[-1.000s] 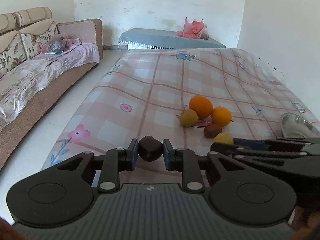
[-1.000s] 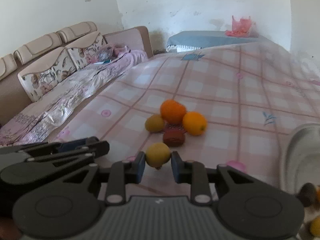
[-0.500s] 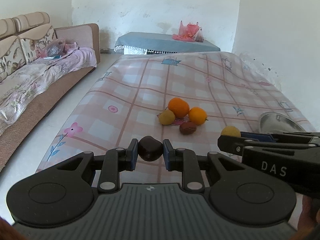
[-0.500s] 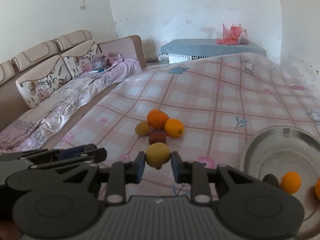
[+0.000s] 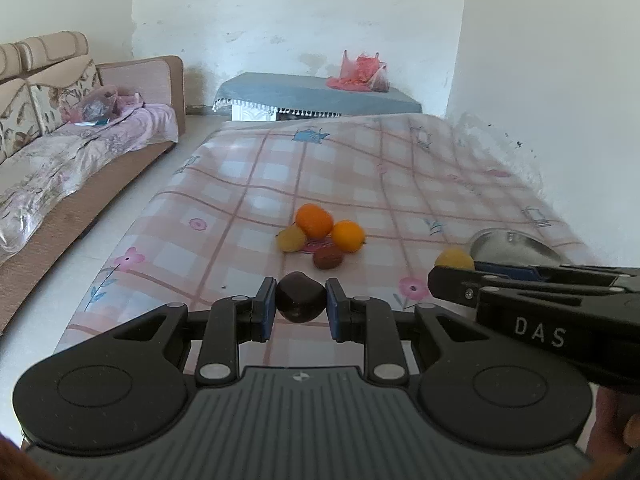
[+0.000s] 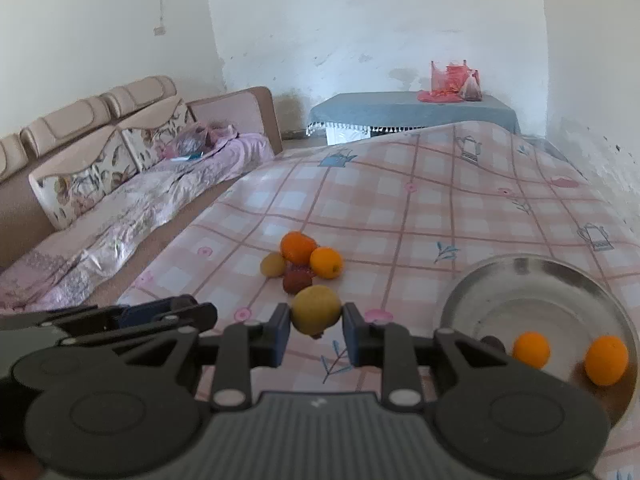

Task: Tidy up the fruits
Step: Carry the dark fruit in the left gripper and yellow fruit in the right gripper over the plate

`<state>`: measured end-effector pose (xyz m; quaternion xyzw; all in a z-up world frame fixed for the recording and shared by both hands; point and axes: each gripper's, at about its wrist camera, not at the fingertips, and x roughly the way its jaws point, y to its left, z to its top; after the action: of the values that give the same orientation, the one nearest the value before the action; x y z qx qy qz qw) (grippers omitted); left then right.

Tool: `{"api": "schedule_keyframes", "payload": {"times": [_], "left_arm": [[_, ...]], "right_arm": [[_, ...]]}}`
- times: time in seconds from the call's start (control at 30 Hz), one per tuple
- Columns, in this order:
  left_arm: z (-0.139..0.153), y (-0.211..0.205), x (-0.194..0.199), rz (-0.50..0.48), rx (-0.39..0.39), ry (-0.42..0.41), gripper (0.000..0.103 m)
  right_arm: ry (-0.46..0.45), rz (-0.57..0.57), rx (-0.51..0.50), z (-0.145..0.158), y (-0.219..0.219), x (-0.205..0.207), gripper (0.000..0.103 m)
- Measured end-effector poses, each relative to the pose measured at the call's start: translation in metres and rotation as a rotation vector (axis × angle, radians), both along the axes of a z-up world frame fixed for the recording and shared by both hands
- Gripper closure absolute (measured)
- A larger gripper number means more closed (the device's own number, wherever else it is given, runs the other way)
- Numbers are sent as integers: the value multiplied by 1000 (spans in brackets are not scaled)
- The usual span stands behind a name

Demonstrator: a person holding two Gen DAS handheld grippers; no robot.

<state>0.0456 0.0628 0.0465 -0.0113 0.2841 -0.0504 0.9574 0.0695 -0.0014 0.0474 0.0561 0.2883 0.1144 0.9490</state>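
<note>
Left gripper: clamped on a dark plum.
Right gripper: clamped on a yellow fruit.
Pile: just ahead of both grippers, on the cloth.
Bowl: right of the right gripper, two oranges inside.

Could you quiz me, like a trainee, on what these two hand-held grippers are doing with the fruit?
1. True or false: the left hand-held gripper is empty.
2. Multiple choice: what does the right hand-held gripper clamp? A) an orange B) a yellow-green fruit C) a spoon
3. Fill in: counting whole, clearly seen ones, the metal bowl holds ___ oranges, one at.

Key
1. False: it is shut on a dark brown fruit.
2. B.
3. Two; the second is at. A small dark item beside them is mostly hidden. Four more fruits, among them a dark red one, lie clustered on the checked tablecloth.
</note>
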Motion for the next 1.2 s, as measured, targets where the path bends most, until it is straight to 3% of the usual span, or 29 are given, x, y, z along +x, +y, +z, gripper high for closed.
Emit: {"api": "schedule_keyframes", "payload": {"times": [1.2], "left_arm": [[19, -40, -36, -82, 5, -47, 76]], "right_arm": [[-37, -111, 33, 12, -55, -40, 77]]}}
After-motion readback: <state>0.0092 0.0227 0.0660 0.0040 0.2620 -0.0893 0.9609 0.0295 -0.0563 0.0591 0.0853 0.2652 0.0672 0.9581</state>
